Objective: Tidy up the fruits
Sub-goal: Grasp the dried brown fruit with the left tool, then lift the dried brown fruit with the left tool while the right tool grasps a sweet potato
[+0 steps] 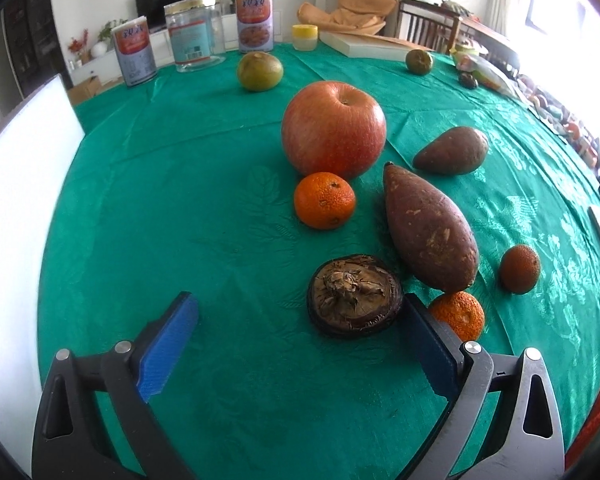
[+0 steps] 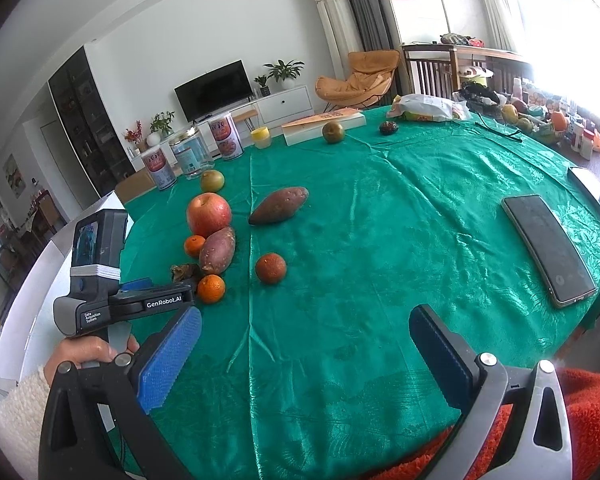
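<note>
The left tool (image 1: 300,320) hangs low over the green tabletop (image 1: 180,208), its blue pads spread wide and gripping nothing; a dark, dried-looking round fruit (image 1: 354,295) lies between the fingertips, nearer the right pad. Beyond it sit a small orange (image 1: 324,200), a red apple (image 1: 333,129) and a long sweet potato (image 1: 430,229), clustered close together. The right tool (image 2: 305,334) is likewise wide open and empty, well apart from the fruit, near a phone (image 2: 548,249).

Daylight came in from windows (image 2: 560,20) at right, blown out w/ glare. Tablecloth (image 2: 380,200) sheen showed; soft shadows under fruit. Fisheye bent the edges, corners vignetted dark.
</note>
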